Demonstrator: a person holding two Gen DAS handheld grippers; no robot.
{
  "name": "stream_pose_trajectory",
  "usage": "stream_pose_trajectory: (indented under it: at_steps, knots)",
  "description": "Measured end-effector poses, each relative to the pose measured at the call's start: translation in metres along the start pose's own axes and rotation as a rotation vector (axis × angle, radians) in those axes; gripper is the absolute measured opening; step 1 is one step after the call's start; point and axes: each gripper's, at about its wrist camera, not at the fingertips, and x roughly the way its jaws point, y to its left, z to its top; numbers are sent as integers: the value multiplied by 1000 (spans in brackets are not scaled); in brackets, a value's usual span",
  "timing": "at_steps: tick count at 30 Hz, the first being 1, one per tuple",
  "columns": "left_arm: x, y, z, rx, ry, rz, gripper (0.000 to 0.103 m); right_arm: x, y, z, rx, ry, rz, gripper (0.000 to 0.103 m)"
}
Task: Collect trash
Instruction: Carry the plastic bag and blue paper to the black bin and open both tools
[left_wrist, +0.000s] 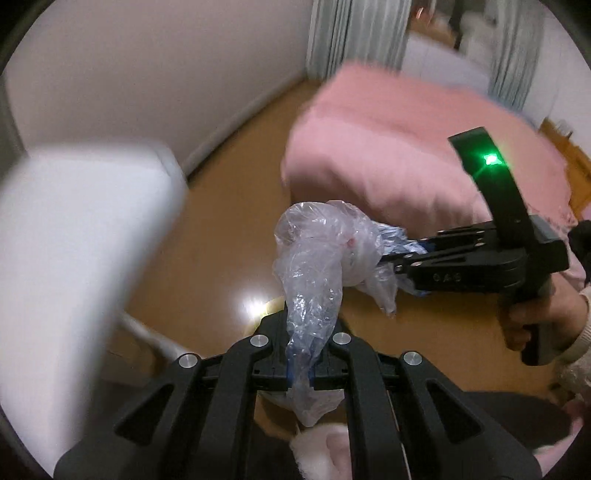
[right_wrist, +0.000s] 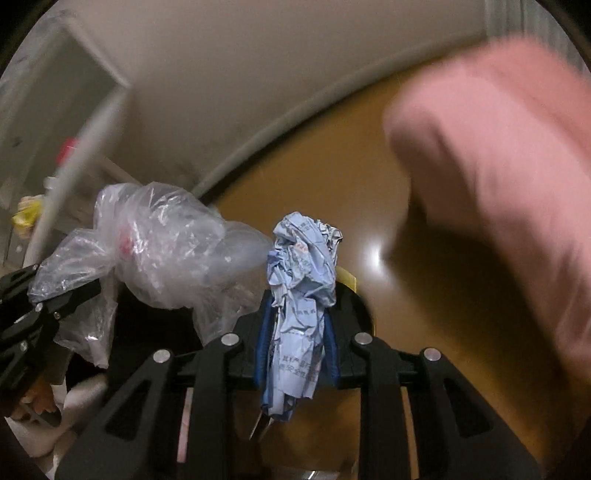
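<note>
Holding a clear plastic bag (left_wrist: 314, 266), the left gripper (left_wrist: 300, 365) is squeezed tight on it; the right gripper (right_wrist: 295, 354) pinches a crumpled blue wrapper (right_wrist: 301, 280) above the brown floor (left_wrist: 229, 206).

Brown wooden floor (left_wrist: 229, 206) with a bright light reflection (left_wrist: 251, 306), bounded by a pale wall (left_wrist: 147, 66). Pink bedding (left_wrist: 388, 147) lies right; pale curtains (left_wrist: 347, 33) hang far behind.
</note>
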Motion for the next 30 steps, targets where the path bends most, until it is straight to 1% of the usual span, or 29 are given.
stream_pose_trajectory:
  at_steps: [1, 4, 5, 7, 8, 10, 13, 14, 15, 16, 17, 18, 20, 22, 23, 24, 25, 26, 27, 28, 29, 30]
  knots:
    - [26, 4, -4, -27, 74, -6, 3, 19, -14, -9, 38, 47, 6, 25]
    - [64, 14, -13, -61, 178, 7, 3, 48, -30, -23, 95, 109, 46, 25]
    - [72, 15, -16, -66, 200, 13, 3, 56, -33, -26, 106, 126, 58, 25]
    - [86, 17, -15, -66, 234, 18, 3, 67, -38, -31, 113, 147, 66, 25]
    - [86, 19, -23, -68, 243, 14, 3, 69, -39, -30, 115, 151, 69, 25]
    - [94, 12, -22, -60, 261, 1, 3, 73, -38, -24, 124, 158, 79, 25]
    - [106, 3, -22, -25, 280, 3, 5, 79, -39, -16, 140, 170, 89, 25]
    - [110, 0, -23, -6, 293, 4, 12, 84, -35, -12, 153, 182, 97, 32]
    - [113, 0, -24, 3, 302, 0, 33, 86, -36, -10, 171, 197, 112, 54]
    - [115, -2, -24, 10, 305, -7, 50, 88, -40, -8, 188, 205, 129, 78]
    - [115, 0, -29, 13, 298, -4, 80, 88, -42, -9, 204, 201, 144, 82]
    - [114, -3, -28, 17, 283, -1, 83, 88, -44, -10, 210, 198, 151, 83]
    - [110, -8, -26, 38, 274, -9, 83, 90, -46, -10, 214, 205, 152, 83]
    - [103, -12, -23, 44, 255, -26, 83, 88, -46, -8, 222, 192, 138, 83]
    - [96, -16, -21, 49, 235, -32, 83, 81, -45, -6, 217, 169, 111, 83]
    - [89, -20, -18, 58, 213, -36, 84, 74, -42, -4, 199, 142, 65, 83]
    - [78, -26, -13, 76, 184, -41, 85, 62, -34, -1, 145, 87, -36, 83]
    - [64, -32, -8, 99, 145, -47, 88, 55, -28, 2, 100, 40, -98, 83]
    - [45, -39, -2, 129, 84, -45, 93, 42, -18, 5, 41, -35, -157, 84]
    - [31, -43, 2, 150, 35, -40, 94, 30, -10, 8, 3, -98, -186, 92]
    - [10, -47, 6, 178, -32, -41, 96, 15, 1, 11, -32, -168, -188, 95]
    - [-13, -50, 10, 209, -90, -45, 96, -1, 11, 14, -60, -228, -181, 95]
